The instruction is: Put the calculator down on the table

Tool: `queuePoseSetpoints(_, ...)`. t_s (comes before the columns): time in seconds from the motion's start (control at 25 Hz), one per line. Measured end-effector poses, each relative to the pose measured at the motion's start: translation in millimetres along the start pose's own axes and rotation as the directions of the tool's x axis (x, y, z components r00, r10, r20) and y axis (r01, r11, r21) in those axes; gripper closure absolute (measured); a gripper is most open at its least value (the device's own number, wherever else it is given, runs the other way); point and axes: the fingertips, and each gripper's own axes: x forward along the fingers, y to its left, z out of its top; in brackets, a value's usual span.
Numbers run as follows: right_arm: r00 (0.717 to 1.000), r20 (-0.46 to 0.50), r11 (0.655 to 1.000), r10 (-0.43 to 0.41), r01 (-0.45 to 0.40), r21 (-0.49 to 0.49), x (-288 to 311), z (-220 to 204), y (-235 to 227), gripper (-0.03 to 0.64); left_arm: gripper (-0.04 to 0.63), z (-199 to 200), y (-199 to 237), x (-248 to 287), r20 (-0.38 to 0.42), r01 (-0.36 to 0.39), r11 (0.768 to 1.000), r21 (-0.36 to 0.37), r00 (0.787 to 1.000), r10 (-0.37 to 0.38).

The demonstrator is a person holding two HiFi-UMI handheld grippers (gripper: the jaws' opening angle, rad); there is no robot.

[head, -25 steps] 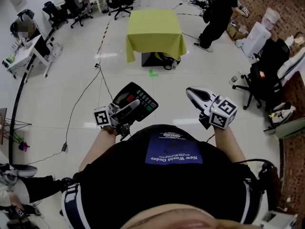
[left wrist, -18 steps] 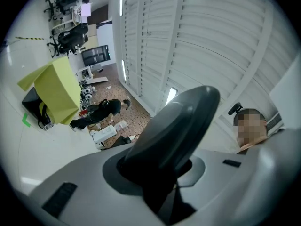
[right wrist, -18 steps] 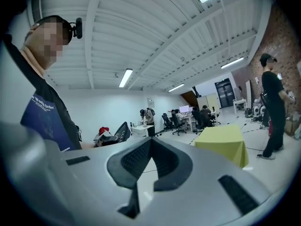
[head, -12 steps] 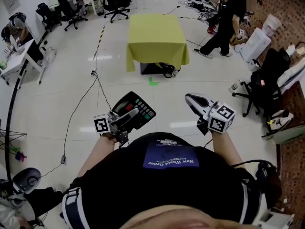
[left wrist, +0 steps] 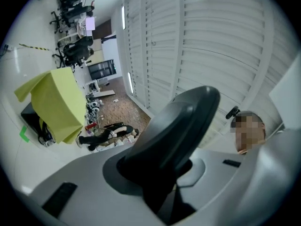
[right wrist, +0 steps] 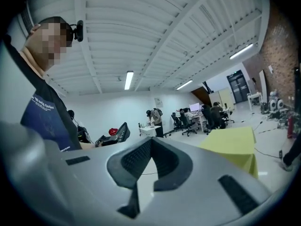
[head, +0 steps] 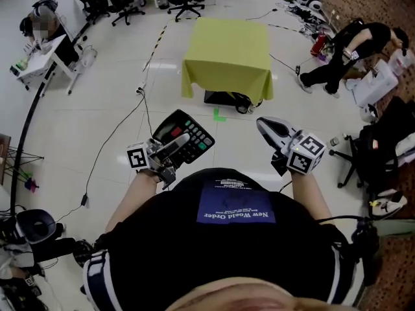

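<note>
**Head view:** calculator [head: 194, 133], near end clamped in left tongs [head: 183, 140], long axis pointing ahead-right. Yellow-draped table [head: 227, 47] straight ahead, well apart across floor. Right tongs [head: 264, 125] empty.

**Left gripper view:** jaws gripping calculator [left wrist: 174, 135]; table [left wrist: 54, 102] far off, to the left.

**Right gripper view:** right tongs [right wrist: 149, 142] closed, tips meeting, nothing between; left hand judged to do the placing.

The person's shirt [head: 236, 207] reads "New World Order" (upside down from above); smaller print illegible.
</note>
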Motion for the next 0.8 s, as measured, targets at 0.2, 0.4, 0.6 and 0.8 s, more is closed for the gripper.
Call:
queuePoseSetpoints(0.2,0.998,-0.006,0.998,0.063,-0.063,-0.020,-7,22,-63,0.629,0.466,19,21,58,0.073,-0.035,0.999,0.013,0.997,0.034)
queuePoseSetpoints(0.4,0.996,-0.008,0.995,0.092,-0.093,-0.039,0,19,-75,0.629,0.466,20,25,70,0.051,-0.054,0.998,0.026,0.997,0.052)
queuePoseSetpoints(0.6,0.998,-0.028,0.998,0.065,-0.065,0.002,13,10,-127,0.629,0.466,43,67,97,0.049,-0.061,0.998,-0.023,0.997,0.062)
queuePoseSetpoints(0.8,0.998,-0.053,0.999,0.023,-0.025,-0.034,42,17,-159,0.629,0.466,77,116,116,0.002,-0.015,0.999,-0.042,1.000,0.015)
